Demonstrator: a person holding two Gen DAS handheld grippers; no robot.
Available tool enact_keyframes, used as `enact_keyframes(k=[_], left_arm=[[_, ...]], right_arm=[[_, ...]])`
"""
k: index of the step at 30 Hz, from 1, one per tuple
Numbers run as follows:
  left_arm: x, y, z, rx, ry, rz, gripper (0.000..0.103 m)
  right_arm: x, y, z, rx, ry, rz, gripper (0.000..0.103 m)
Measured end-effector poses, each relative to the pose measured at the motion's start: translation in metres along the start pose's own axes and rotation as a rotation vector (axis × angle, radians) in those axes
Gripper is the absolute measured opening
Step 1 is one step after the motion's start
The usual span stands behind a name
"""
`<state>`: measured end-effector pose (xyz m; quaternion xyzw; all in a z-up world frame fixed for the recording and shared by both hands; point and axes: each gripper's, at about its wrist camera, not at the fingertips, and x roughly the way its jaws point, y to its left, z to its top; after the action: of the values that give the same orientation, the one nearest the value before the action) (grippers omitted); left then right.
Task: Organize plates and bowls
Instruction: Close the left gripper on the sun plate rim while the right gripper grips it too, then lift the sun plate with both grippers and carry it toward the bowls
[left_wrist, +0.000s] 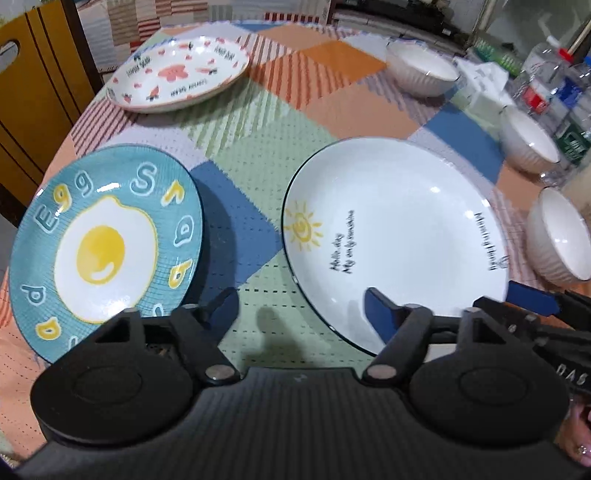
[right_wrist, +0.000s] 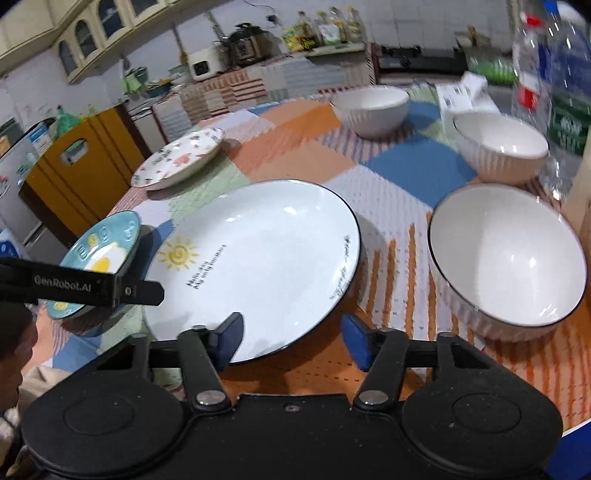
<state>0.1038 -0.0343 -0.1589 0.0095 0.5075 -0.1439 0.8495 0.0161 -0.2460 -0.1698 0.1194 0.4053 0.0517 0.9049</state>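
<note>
A white plate with a sun drawing (left_wrist: 399, 236) (right_wrist: 258, 266) lies in the middle of the table. A teal fried-egg plate (left_wrist: 105, 247) (right_wrist: 99, 258) lies to its left. A floral plate (left_wrist: 177, 74) (right_wrist: 177, 158) sits at the far left. Three white ribbed bowls stand on the right: near (right_wrist: 506, 258) (left_wrist: 561, 236), middle (right_wrist: 500, 146) (left_wrist: 532, 140), far (right_wrist: 371, 105) (left_wrist: 423, 66). My left gripper (left_wrist: 301, 306) is open and empty, over the gap between the egg plate and the sun plate. My right gripper (right_wrist: 293, 338) is open and empty at the sun plate's near rim.
Clear plastic bottles (right_wrist: 554, 74) (left_wrist: 554, 81) and a white box (right_wrist: 465, 92) crowd the right edge behind the bowls. A yellow chair back (left_wrist: 33, 92) (right_wrist: 74, 162) stands beyond the table's left edge. The checked tablecloth (left_wrist: 258, 155) covers the table.
</note>
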Motion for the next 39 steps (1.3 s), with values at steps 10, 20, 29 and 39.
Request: enact_keyframes(k=[10, 20, 29, 39], left_arm=[[0.022, 0.009, 0.005, -0.062, -0.004, -0.061, 0.034], [0.022, 0.002, 0.006, -0.041, -0.030, -0.064, 0.024], [0.005, -0.001, 0.006, 0.047, -0.061, -0.043, 0.024], [-0.022, 0.002, 0.043, 0.071, -0.122, -0.025, 0.024]], right_arm=[[0.023, -0.021, -0.003, 0.132, -0.036, 0.021, 0.024], [0.023, -0.025, -0.006, 0.110, -0.068, 0.051, 0.025], [0.020, -0.023, -0.002, 0.063, -0.055, 0.073, 0.024], [0.016, -0.016, 0.034, 0.056, -0.101, 0.106, 0.024]])
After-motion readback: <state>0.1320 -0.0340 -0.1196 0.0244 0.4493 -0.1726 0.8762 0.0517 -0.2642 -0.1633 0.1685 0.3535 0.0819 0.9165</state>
